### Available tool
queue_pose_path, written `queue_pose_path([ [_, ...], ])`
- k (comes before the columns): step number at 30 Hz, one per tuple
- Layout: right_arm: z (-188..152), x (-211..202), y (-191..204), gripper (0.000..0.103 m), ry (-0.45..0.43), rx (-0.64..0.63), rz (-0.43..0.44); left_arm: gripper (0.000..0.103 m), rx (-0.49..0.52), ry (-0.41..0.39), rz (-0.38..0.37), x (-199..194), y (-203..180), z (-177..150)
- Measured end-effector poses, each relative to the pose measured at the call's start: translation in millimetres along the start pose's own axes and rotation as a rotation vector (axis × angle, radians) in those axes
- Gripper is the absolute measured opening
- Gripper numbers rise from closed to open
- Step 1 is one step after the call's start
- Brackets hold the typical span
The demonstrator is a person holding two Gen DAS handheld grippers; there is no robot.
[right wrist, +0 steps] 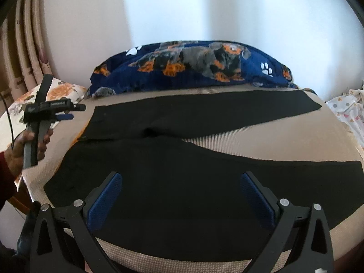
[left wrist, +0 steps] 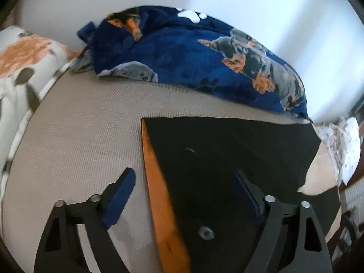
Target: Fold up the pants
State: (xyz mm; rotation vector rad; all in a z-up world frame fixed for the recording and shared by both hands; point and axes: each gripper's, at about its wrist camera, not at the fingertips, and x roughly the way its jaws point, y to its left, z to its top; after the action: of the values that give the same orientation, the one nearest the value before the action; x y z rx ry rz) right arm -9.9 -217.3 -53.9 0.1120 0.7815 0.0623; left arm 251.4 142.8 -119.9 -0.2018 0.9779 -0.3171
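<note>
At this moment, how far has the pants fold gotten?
Barely started. Done: black pants lie flat on the bed, legs spread apart. In hand: nothing; left gripper and right gripper are open over them. Left: every fold.

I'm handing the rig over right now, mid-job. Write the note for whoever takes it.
Left gripper: open, holding nothing, over the waist end of the pants, near the metal button.
Right gripper: open, holding nothing, over the near leg.
Pants: flat on the beige bed, legs spread in a V.
Done: laid out.
Left: every fold. I would start by bringing one leg onto the other.
</note>
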Motion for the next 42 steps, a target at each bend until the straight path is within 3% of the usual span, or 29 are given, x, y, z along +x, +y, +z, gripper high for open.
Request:
queue_pose_path([
  [2,0,4,-1,0.103,0.012,0.006,0.0,0.058,0.017,0.045,-0.049,15,8,9],
  [5,0,11,-3,0.103,0.031,0.011,-0.005,0.048,0.025,0.11,-0.058,39,23,22],
  [11,-1,22,-3,0.103,0.062,0.003,-0.008,0.047,-0.022,0.102,-0.002,55,51,40],
  [15,-3,30,-3,0.103,0.087,0.003,-0.007,0.047,0.053,0.132,0.005,71,51,48],
  [18,-3,35,0,0.103,0.102,0.003,-0.003,0.047,0.106,0.165,-0.042,81,44,56],
  [22,-3,37,6,0.103,0.108,-0.01,0.002,0.046,0.015,0.174,-0.149,85,53,64],
  [24,-3,38,8,0.103,0.109,-0.017,0.003,0.011,-0.063,0.177,-0.155,85,64,62],
  [29,0,41,6,0.103,0.116,-0.004,0.022,0.009,-0.058,0.065,-0.126,54,50,49],
  [33,25,46,-6,0.103,0.09,0.055,0.099,0.009,-0.006,-0.074,-0.155,6,16,38],
  [37,70,67,-44,0.103,0.065,0.271,0.265,0.009,0.139,-0.226,-0.162,-55,-30,9],
  [42,117,118,-96,0.103,0.105,0.561,0.421,0.009,0.275,-0.32,-0.171,-99,-67,-41],
])
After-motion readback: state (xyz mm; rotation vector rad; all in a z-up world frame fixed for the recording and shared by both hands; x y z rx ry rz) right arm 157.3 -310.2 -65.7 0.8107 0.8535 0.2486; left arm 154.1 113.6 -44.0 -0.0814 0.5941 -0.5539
